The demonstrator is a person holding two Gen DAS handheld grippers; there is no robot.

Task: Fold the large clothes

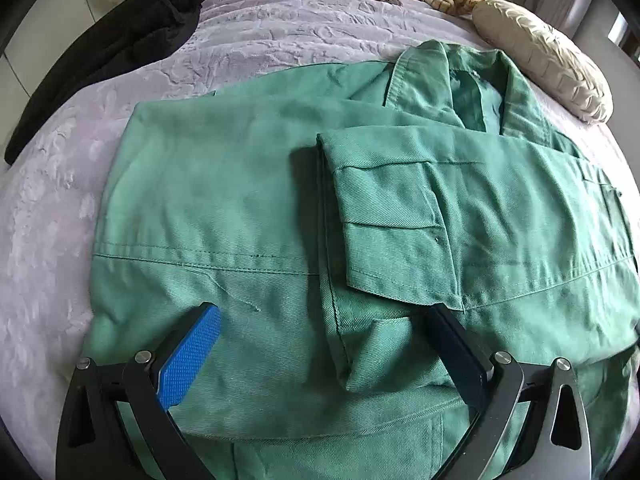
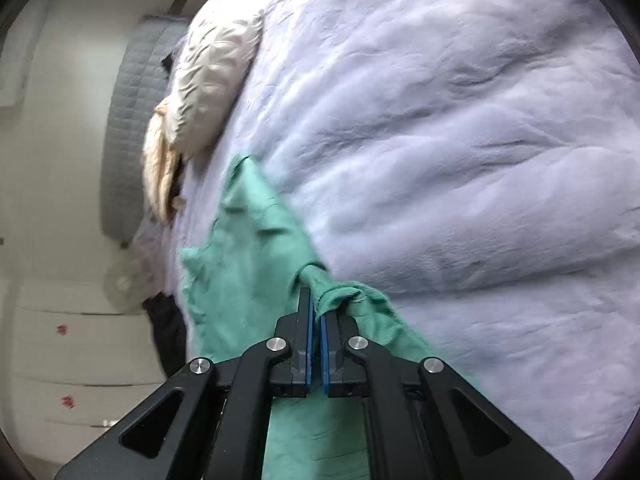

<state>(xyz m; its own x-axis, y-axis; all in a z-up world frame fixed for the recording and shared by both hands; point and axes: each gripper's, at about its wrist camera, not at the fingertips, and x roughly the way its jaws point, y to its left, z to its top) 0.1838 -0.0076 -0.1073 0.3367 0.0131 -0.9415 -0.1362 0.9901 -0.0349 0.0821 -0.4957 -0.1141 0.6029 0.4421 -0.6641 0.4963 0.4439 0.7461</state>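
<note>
Two grippers were in play: the right gripper [image 2: 316, 312] was clamped on a bunch of the green jacket [image 1: 248, 200], the left gripper [image 1: 320, 344] was spread wide over it, so the fold probably needed to be carried across taut and laid down flat.

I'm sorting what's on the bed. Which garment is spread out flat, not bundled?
The green jacket, lying flat on the lilac bedspread. The black garment and the cream garment lie bunched beyond it.
</note>
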